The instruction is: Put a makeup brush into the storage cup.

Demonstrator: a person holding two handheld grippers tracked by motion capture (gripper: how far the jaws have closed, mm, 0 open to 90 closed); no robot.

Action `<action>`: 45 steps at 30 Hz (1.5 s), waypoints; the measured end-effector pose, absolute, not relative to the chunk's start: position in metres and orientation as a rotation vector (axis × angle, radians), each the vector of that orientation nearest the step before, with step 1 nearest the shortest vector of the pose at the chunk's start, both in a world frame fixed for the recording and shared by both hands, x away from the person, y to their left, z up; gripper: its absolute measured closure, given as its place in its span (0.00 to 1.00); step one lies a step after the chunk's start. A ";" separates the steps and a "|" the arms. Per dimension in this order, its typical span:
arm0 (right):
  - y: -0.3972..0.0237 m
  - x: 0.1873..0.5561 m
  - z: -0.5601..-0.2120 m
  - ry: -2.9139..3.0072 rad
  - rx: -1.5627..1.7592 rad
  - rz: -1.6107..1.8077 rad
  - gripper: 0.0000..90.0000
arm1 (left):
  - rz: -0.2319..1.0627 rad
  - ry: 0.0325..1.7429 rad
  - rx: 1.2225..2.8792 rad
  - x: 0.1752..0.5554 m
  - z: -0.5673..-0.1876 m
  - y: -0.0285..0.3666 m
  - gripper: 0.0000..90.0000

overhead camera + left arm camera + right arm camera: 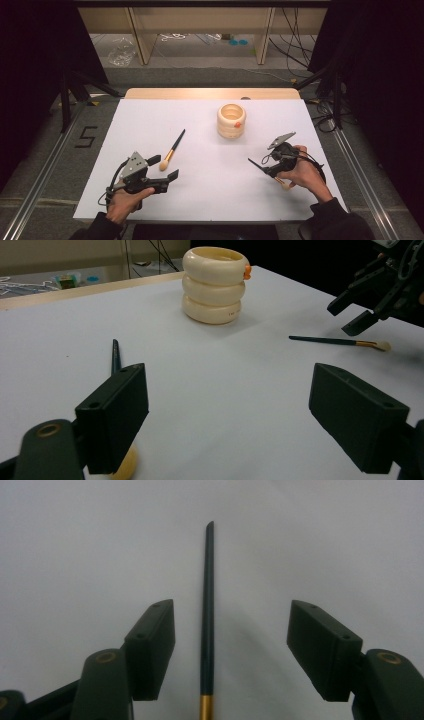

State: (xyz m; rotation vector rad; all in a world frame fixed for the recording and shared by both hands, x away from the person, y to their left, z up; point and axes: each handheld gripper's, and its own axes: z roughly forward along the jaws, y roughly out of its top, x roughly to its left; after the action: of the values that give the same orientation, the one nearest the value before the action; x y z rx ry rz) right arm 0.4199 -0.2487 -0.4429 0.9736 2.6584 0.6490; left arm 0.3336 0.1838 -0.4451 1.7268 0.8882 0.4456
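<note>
Your cream ringed holder [231, 121] stands upright toward the far middle of the white table [150, 125], a small orange knob on its rim; from the high view its inside looks bare, though the bottom is in shadow. Your right gripper [264, 161] sits low over a thin brush [207, 610] at the right of the table, and the right gripper view shows what the high view cannot: the dark handle runs straight up between the two jaws, with a gold ferrule at the bottom edge, and clear gaps on both sides, so nothing is pinched yet. Your left gripper [164, 167] is spread wide and holding nothing; a second brush [172, 150] with a pale round head lies just beside its left jaw, its black handle pointing away toward the holder. The left gripper view adds the low side angle: the holder's three stacked rings, the thin brush [340, 341] lying flat with its bristle tip toward your right hand [305, 172], and the round head [125, 465] tucked behind the left jaw. Beyond the table's wooden far edge you have grey floor, wooden frame legs, loose cables and a marked "5" [86, 136] on the floor at left.
</note>
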 end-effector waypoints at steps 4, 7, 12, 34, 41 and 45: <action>-0.244 0.422 -0.445 2.714 0.965 0.574 0.47 | 0.441 0.892 1.723 0.333 -0.445 0.183 0.18; -0.241 0.424 -0.445 2.746 0.953 0.535 0.51 | 0.449 0.878 1.732 0.334 -0.445 0.185 0.18; -0.237 0.427 -0.447 2.779 0.943 0.483 0.57 | 0.446 0.881 1.731 0.334 -0.445 0.184 0.18; -0.224 0.439 -0.449 2.873 0.911 0.319 0.78 | 0.441 0.901 1.723 0.333 -0.445 0.183 0.18; -0.220 0.442 -0.451 2.897 0.920 0.251 0.82 | 0.440 0.900 1.722 0.333 -0.445 0.183 0.18; -0.218 0.443 -0.451 2.922 0.898 0.221 0.87 | 0.433 0.889 1.719 0.334 -0.446 0.183 0.18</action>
State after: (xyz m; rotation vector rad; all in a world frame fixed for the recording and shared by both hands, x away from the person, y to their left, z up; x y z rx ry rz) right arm 0.4432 -0.2183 -0.4512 0.8982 2.9218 0.2207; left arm 0.3341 0.1833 -0.4455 1.7188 0.8891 0.4332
